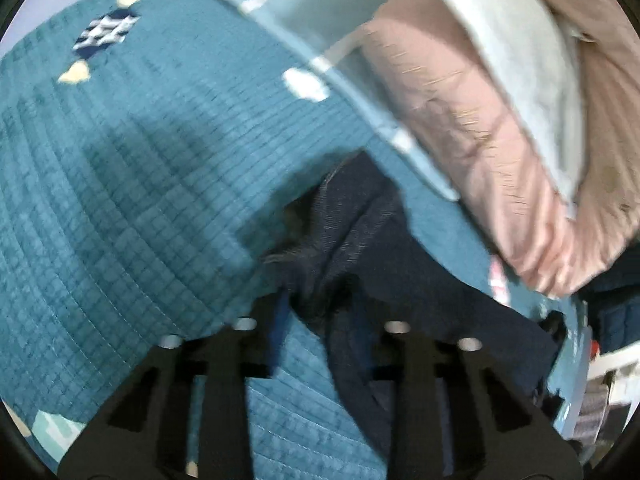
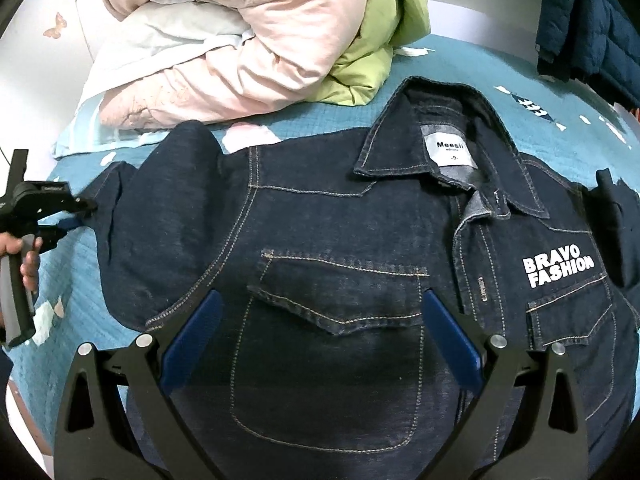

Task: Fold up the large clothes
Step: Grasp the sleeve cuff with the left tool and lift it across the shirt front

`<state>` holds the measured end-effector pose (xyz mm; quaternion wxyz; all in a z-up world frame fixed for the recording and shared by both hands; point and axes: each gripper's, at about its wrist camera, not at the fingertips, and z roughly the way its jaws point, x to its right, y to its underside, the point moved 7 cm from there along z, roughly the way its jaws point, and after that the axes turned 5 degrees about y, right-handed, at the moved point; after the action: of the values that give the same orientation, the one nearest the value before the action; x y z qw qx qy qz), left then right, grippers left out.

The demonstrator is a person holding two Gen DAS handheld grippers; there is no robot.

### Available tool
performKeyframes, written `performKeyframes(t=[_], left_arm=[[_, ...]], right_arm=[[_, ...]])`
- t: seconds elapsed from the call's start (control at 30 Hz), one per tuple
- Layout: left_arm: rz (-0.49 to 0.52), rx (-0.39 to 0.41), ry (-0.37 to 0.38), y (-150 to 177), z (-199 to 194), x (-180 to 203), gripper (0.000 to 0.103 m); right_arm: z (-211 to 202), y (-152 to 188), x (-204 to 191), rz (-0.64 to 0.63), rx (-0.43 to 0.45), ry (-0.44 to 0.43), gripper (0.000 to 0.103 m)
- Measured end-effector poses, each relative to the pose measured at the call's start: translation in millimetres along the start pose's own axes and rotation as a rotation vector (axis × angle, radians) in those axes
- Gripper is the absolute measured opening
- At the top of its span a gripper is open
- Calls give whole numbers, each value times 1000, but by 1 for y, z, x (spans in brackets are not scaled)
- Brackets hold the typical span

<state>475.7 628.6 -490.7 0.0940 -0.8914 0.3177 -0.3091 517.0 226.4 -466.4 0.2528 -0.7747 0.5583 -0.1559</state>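
Left tool (image 2: 76, 216) pinching denim jacket (image 2: 340, 280) sleeve near bed (image 2: 460, 60) edge; right tool (image 2: 320, 332) agape, empty. Fold sleeve flat across chest.

dark denim jacket (image 2: 340, 248) with pale stitching; quilted teal cloth bedspread (image 1: 120, 184).

Jacket (image 2: 340, 280) lies on bedspread (image 2: 80, 300), quilt (image 2: 240, 52) behind it

bare bedspread (image 2: 460, 64) beyond the jacket (image 2: 320, 240) collar; bedding pile (image 2: 240, 48) blocks the far-left side.
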Motion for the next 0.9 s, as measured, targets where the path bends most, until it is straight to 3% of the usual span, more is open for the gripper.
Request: performKeyframes(t=[0.03, 0.13, 0.27, 0.33, 0.4, 0.47, 0.53, 0.57, 0.7, 0.83, 0.9], left_arm=[[35, 18, 6, 0, -7, 5, 18], [125, 81, -1, 3, -35, 15, 16], [156, 181, 60, 13, -88, 25, 16], [161, 223, 78, 20, -111, 35, 16], [160, 264, 117, 30, -141, 39, 16], [159, 287, 148, 39, -160, 49, 16], [188, 310, 161, 48, -180, 59, 16], [222, 327, 162, 54, -191, 67, 16], [284, 307, 258, 82, -209, 111, 16], [385, 280, 359, 113, -205, 187, 16], [401, 243, 414, 127, -194, 222, 16]], right_arm=[[0, 0, 0, 2, -1, -5, 96], [1, 0, -5, 15, -12, -35, 96], [2, -2, -18, 21, -8, -122, 95], [8, -2, -30, 15, -17, -169, 81], [20, 0, -42, 8, -57, -211, 46], [36, 5, -50, 1, -106, -189, 41], [39, 4, -55, -5, -100, -213, 21], [42, 5, -62, -1, -122, -270, 11], [59, 13, -72, -34, -178, -261, 10], [64, 10, -58, 57, -215, -381, 9], [46, 5, -36, 104, -168, -425, 12]])
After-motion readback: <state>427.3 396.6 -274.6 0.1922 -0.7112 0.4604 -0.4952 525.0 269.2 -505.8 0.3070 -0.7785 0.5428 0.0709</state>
